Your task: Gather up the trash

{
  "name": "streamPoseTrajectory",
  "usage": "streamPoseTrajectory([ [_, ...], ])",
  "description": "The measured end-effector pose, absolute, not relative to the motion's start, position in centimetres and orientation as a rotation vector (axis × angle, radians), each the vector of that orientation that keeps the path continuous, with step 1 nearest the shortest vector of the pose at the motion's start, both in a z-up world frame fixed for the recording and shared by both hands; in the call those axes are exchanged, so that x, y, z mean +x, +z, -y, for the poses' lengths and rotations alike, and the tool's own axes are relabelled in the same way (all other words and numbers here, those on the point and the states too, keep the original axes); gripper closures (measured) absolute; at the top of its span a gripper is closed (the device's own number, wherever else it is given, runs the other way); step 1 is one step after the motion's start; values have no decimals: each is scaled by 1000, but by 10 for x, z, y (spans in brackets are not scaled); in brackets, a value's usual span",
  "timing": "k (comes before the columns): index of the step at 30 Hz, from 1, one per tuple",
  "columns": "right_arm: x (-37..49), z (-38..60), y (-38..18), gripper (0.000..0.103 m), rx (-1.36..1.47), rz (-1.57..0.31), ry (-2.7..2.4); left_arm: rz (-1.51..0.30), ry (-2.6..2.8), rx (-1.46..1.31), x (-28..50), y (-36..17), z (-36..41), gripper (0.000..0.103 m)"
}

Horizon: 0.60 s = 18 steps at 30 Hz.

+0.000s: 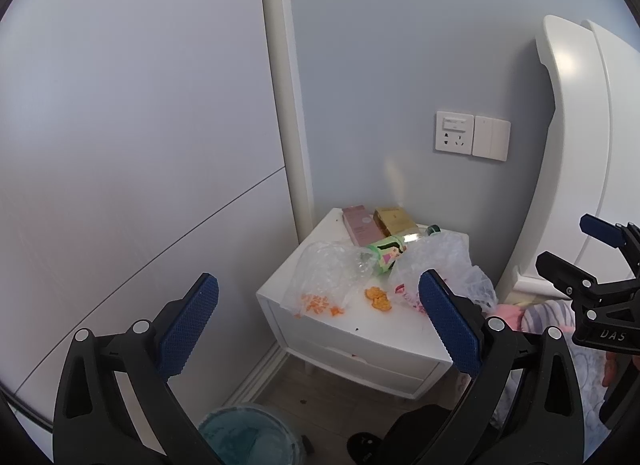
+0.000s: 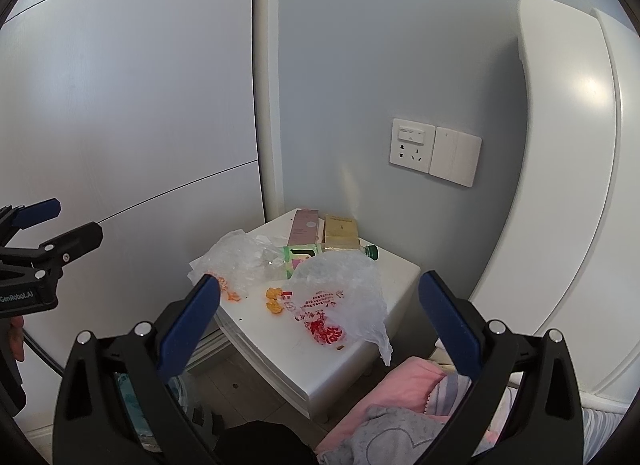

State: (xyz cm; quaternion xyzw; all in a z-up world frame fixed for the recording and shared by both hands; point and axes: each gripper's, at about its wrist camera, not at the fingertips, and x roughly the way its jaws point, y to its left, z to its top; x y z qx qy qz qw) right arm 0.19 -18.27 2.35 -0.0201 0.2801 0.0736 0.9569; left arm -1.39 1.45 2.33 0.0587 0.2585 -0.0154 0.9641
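A white nightstand (image 1: 360, 339) (image 2: 304, 361) carries the trash: a clear plastic bag (image 1: 324, 277) (image 2: 240, 257) with orange crumbs, a red-printed plastic bag (image 1: 452, 261) (image 2: 344, 297), loose orange snack pieces (image 1: 378, 298) (image 2: 274, 299), and a lying green-labelled bottle (image 1: 386, 255) (image 2: 370, 251). My left gripper (image 1: 318, 321) is open and empty, held short of the nightstand. My right gripper (image 2: 320, 323) is open and empty, above its front edge. Each gripper shows at the edge of the other's view.
A pink box (image 1: 360, 225) (image 2: 306, 227) and a gold box (image 1: 394, 221) (image 2: 340, 231) stand at the nightstand's back. A bin with a blue-green liner (image 1: 248, 435) sits on the floor below. A bed with pink and grey bedding (image 2: 400, 413) is at right, a wall socket (image 2: 412, 145) above.
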Motion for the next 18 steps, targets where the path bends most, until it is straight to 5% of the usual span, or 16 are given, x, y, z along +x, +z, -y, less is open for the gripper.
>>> streamPoseTrajectory([
  [18, 4, 188, 16, 6, -44, -585, 153, -543, -56, 115, -12, 16, -13, 6],
])
